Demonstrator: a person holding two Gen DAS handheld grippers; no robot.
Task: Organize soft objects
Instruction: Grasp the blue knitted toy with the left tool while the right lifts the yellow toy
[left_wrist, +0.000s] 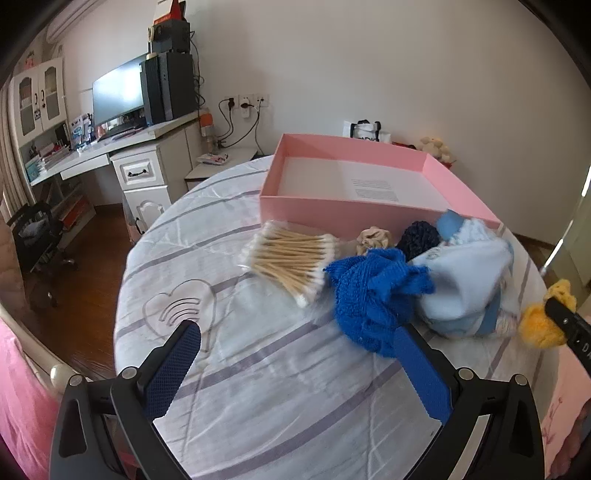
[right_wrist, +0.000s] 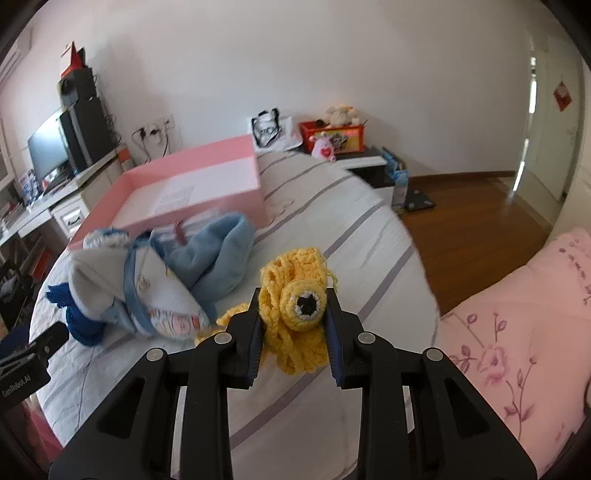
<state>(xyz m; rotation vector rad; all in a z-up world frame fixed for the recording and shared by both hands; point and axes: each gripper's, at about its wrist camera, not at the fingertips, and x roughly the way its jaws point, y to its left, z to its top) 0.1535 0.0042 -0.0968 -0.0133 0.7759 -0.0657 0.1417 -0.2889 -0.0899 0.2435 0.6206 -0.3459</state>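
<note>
White striped bedding (left_wrist: 280, 369) is spread beneath both claws. Ahead of the left gripper (left_wrist: 295, 350), whose jaws are spread wide and hold nothing, a pink box (left_wrist: 332, 210) is set, with a light blue garment (left_wrist: 469, 280), a blue knit cloth (left_wrist: 373, 295) touching its right finger, and cotton swabs (left_wrist: 291, 258) between. A yellow crochet toy (right_wrist: 295, 306) is clamped in the right gripper (right_wrist: 293, 314).
</note>
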